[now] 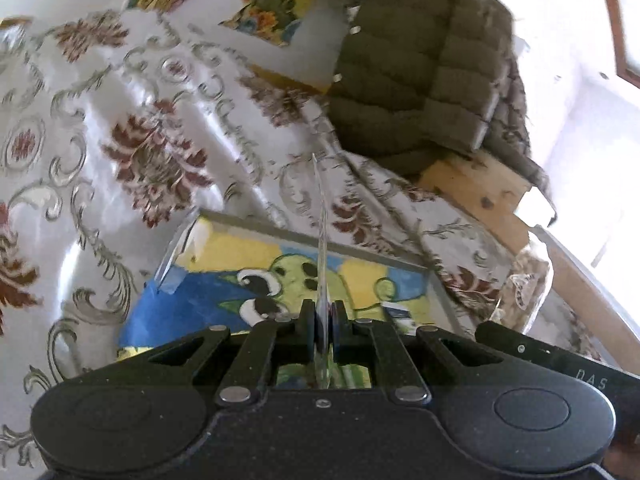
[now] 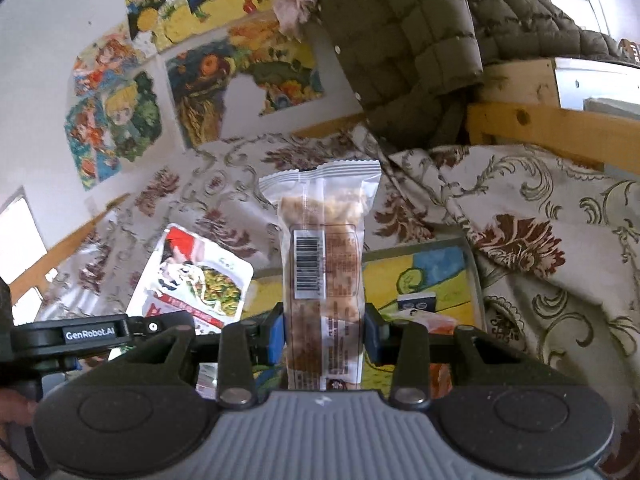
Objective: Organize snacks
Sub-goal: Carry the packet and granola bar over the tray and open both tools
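Left wrist: pouch (image 1: 322, 248) edge-on, unreadable

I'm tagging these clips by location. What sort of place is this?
Probably a home, perhaps a bedroom or a child's room: cartoon posters taped to the wall, a quilted jacket hung over a wooden frame, and a floral cloth under the snacks.

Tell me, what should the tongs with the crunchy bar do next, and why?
Probably lower the snack bar into the picture-lined tray just beneath. The right tongs grip it upright above the tray, while the left tongs hold a flat pouch beside it, so there's room on the right.
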Action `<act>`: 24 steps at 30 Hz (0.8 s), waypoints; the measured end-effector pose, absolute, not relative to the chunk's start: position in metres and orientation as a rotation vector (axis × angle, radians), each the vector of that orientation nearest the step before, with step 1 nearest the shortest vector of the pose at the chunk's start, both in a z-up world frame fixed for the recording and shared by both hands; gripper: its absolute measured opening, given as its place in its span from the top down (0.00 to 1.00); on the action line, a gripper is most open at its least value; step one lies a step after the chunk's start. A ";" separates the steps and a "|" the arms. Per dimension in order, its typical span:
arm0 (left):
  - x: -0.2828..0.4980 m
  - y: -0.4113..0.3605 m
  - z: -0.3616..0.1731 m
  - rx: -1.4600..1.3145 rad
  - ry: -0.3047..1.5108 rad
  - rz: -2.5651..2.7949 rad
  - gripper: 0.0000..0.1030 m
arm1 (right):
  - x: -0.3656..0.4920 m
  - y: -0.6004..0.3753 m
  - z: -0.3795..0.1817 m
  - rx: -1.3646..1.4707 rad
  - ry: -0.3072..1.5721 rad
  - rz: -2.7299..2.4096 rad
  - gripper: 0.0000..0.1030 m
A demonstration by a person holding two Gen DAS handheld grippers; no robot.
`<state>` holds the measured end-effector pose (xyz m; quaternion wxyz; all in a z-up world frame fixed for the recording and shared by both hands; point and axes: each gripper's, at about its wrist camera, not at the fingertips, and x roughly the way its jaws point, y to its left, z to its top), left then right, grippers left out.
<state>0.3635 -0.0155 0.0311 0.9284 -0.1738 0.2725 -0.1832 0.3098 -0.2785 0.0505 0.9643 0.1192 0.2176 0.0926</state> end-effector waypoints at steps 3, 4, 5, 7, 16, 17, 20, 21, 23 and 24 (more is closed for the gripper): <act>0.371 -0.012 0.016 -0.362 0.593 -0.365 0.93 | 0.323 -0.277 0.034 0.251 0.477 0.178 0.58; 0.373 -0.012 0.013 -0.359 0.600 -0.365 0.92 | 0.328 -0.276 0.028 0.261 0.493 0.174 0.58; 0.374 -0.011 0.009 -0.359 0.604 -0.363 0.92 | 0.331 -0.275 0.023 0.267 0.506 0.173 0.58; 0.377 -0.008 0.005 -0.369 0.612 -0.362 0.92 | 0.336 -0.273 0.014 0.273 0.524 0.179 0.58; 0.377 -0.016 0.000 -0.276 0.612 -0.346 0.89 | 0.344 -0.265 -0.003 0.266 0.538 0.186 0.55; 0.378 -0.016 -0.002 -0.278 0.616 -0.348 0.89 | 0.343 -0.264 -0.003 0.264 0.536 0.189 0.55; 0.378 -0.016 -0.005 -0.271 0.618 -0.347 0.88 | 0.342 -0.262 -0.003 0.255 0.535 0.204 0.54; 0.378 -0.016 -0.005 -0.267 0.619 -0.349 0.88 | 0.341 -0.261 -0.003 0.251 0.533 0.207 0.54; 0.378 -0.016 -0.005 -0.261 0.623 -0.340 0.86 | 0.341 -0.261 -0.002 0.251 0.528 0.208 0.54; 0.378 -0.016 -0.005 -0.258 0.624 -0.333 0.83 | 0.341 -0.262 -0.002 0.256 0.527 0.208 0.54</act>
